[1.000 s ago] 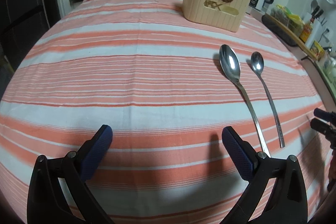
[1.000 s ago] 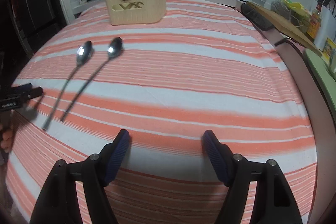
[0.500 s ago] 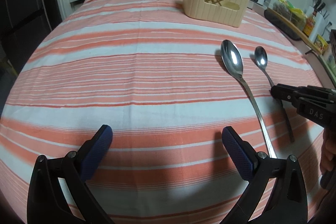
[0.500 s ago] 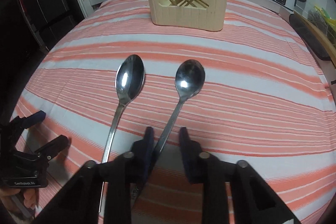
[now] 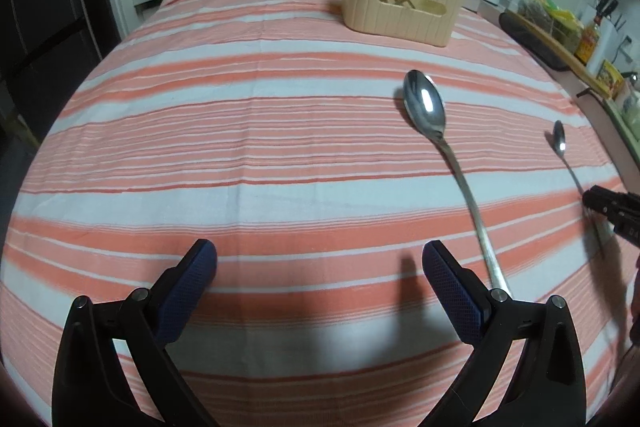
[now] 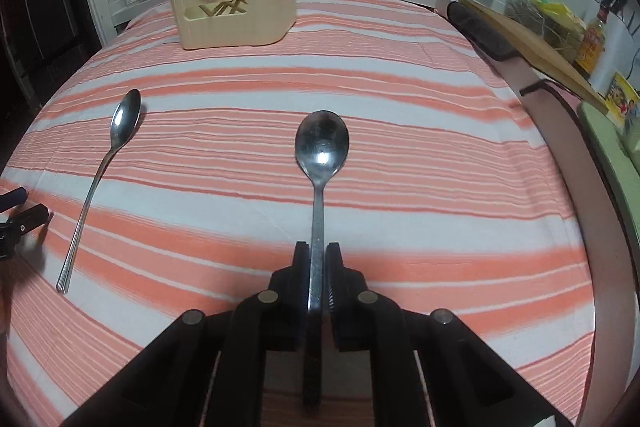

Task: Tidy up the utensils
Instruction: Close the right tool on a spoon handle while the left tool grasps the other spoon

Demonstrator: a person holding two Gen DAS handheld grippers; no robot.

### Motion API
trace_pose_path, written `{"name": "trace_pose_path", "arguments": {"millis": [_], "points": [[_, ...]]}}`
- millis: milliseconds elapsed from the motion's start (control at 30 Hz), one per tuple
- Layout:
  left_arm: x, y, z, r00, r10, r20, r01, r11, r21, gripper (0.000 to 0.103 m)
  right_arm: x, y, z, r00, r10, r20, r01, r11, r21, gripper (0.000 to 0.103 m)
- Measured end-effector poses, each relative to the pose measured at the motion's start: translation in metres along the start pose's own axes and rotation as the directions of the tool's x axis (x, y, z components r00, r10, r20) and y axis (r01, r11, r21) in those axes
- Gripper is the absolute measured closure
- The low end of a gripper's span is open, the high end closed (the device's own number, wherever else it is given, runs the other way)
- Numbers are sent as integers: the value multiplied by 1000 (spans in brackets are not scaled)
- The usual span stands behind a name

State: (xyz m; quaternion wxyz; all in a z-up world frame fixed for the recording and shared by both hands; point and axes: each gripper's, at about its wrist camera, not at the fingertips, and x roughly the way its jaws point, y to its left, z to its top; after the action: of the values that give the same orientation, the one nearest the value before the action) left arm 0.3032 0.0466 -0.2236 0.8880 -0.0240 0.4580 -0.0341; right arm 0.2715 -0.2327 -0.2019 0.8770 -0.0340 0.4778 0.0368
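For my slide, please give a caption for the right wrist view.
Right gripper clamps a spoon by its handle, pointing toward the utensil holder.

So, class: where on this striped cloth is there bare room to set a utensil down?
Bare cloth lies left of the long spoon, running back to the utensil holder, and right of the held spoon toward the table edge. Crowded: the counter beyond.

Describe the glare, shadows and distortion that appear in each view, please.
Left wrist view: glare on the long spoon, finger shadows on the striped cloth, stripes bowed by fisheye. Right wrist view: highlight on the held spoon, dark corner vignette.
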Motion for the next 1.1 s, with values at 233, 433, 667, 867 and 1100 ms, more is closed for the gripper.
{"name": "trace_pose_path", "arguments": {"millis": [233,433,667,867,1100], "points": [[-1,-51,24,998,-64,-14,64,998,22,1,-9,-12,8,997,77,16,-77,997,7,41],[38,-80,34,997,57,-53,-52,995,89,1,21,-7,26,998,65,-7,-65,998,-7,41],[55,-73,43,995,62,-76,-57,996,61,0,33,-4,37,999,54,4,-53,998,-20,41],[71,-79,67,990,58,-127,-50,997,66,0,47,1,54,999,49,6,-49,999,-18,39],[84,-81,86,991,47,-122,-38,997,70,6,55,-3,64,1000,10,25,-11,1000,24,47]]}}
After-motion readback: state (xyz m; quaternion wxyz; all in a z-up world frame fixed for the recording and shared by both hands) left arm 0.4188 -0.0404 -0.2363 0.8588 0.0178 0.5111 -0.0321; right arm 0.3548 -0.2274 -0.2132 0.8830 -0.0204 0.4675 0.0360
